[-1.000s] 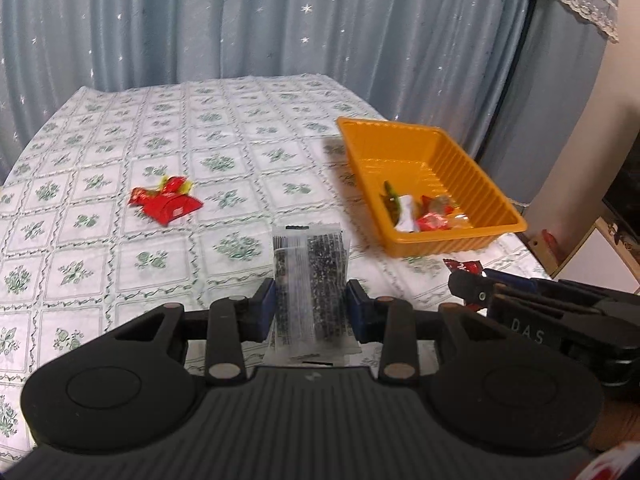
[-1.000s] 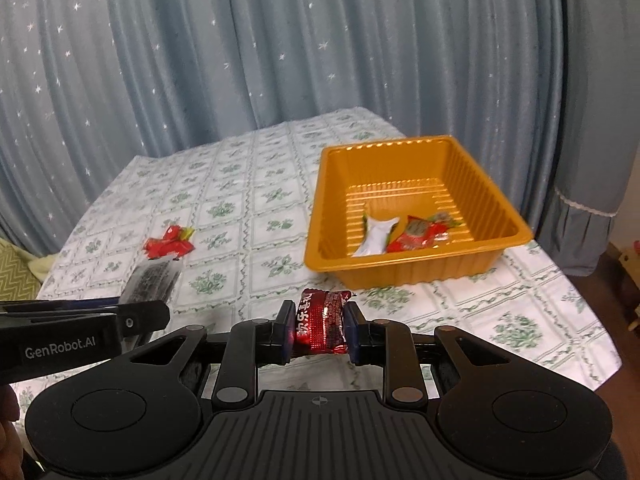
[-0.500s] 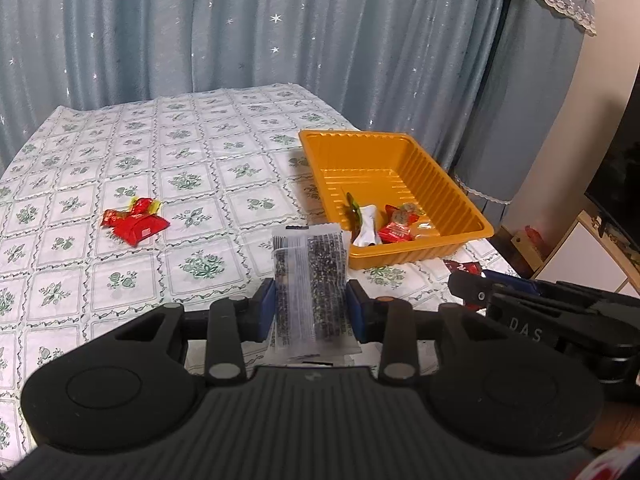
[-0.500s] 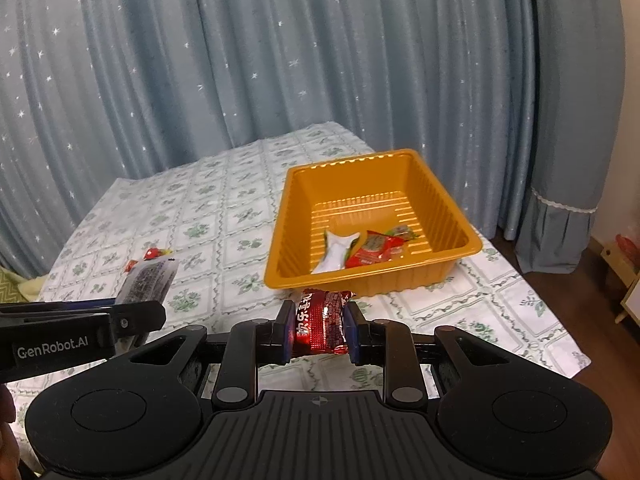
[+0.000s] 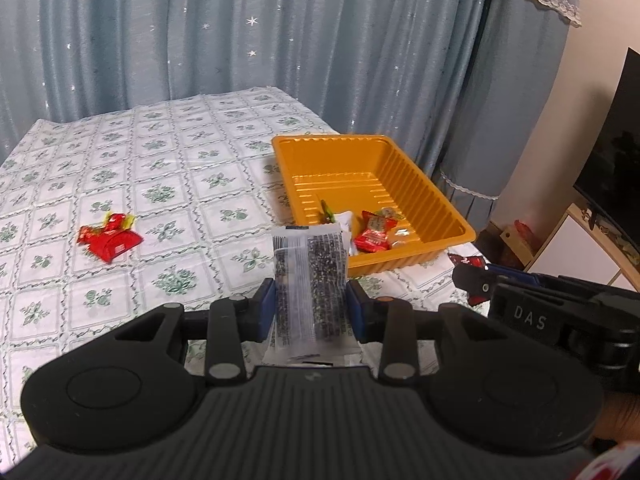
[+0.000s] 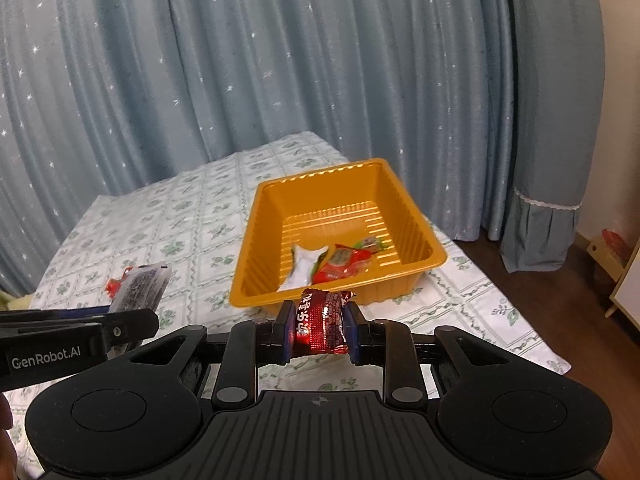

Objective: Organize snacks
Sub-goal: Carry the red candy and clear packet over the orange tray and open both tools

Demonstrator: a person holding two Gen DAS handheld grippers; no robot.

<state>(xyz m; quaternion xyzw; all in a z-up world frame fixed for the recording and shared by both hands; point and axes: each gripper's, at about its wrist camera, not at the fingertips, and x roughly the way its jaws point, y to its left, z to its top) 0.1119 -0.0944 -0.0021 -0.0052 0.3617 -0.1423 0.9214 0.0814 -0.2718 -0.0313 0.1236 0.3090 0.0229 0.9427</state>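
Note:
My left gripper (image 5: 311,305) is shut on a clear packet of dark seeds (image 5: 310,276), held upright above the near part of the table. My right gripper (image 6: 319,326) is shut on a small red snack packet (image 6: 320,322), just short of the near wall of the orange tray (image 6: 256,292). The same tray (image 5: 456,216) holds several small wrapped snacks at its near end. Red wrapped snacks (image 5: 109,237) lie on the floral tablecloth to the left. In the right wrist view the left gripper's side (image 6: 76,336) shows with the seed packet (image 6: 140,286).
The floral tablecloth (image 5: 160,168) covers the table, whose right edge runs just past the tray. Blue starred curtains (image 5: 280,32) hang behind. A white cabinet (image 5: 580,256) and a dark screen stand at the far right, beyond the table.
Both grippers have risen and drawn back from the table with their packets still held. The tray and the red snacks now sit smaller and farther off in both views.

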